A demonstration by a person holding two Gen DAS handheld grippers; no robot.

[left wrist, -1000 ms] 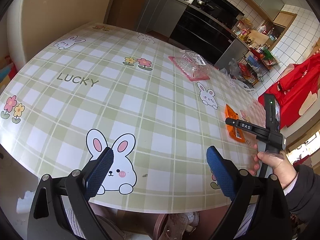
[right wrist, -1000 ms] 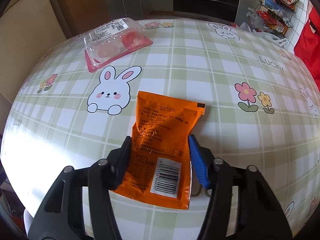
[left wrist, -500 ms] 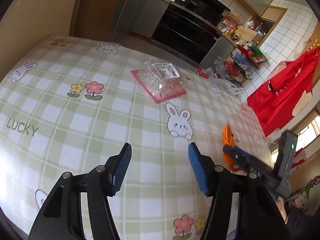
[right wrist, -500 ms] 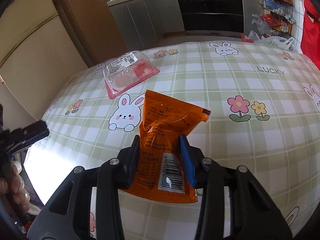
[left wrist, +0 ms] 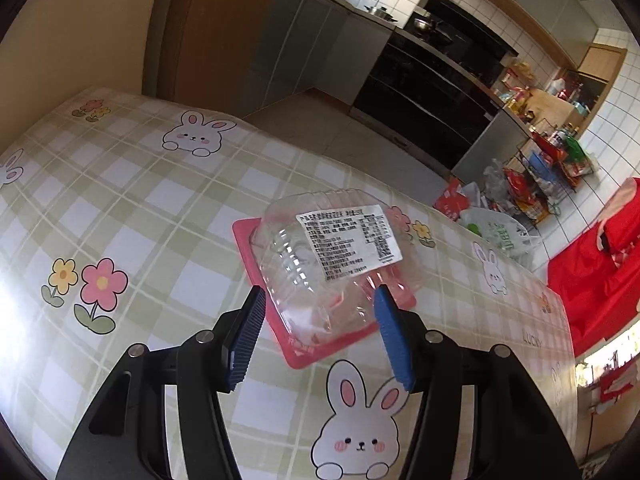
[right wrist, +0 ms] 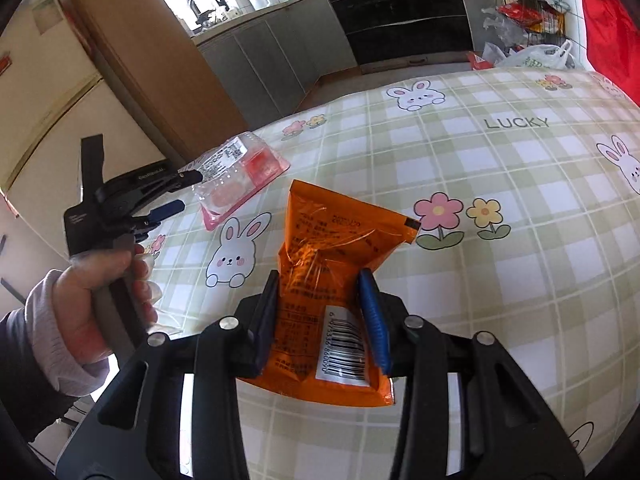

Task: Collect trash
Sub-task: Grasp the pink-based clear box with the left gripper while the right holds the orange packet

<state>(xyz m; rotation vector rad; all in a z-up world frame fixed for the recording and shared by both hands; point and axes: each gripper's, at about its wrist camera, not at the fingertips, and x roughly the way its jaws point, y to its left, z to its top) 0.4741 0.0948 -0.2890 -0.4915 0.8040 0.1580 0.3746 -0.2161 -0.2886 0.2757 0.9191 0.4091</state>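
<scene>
A clear plastic clamshell box on a pink tray [left wrist: 332, 264] with a white label lies on the checked tablecloth. My left gripper [left wrist: 318, 312] is open, its blue pads on either side of the box's near end, not pressing it. It also shows in the right wrist view [right wrist: 180, 192] next to the box [right wrist: 236, 172]. My right gripper [right wrist: 320, 296] is shut on an orange snack packet [right wrist: 332, 264] with a barcode, holding it just above the table.
The table [left wrist: 140, 208] has a green plaid cloth with rabbits and flowers. Beyond its far edge are kitchen cabinets, an oven, a wire rack [left wrist: 548, 172] and plastic bags [left wrist: 496, 232] on the floor. A red cloth [left wrist: 600, 264] hangs at right.
My left gripper moved forward across the table until its pads flank the clamshell box. My right gripper closed on the orange packet and lifted it slightly.
</scene>
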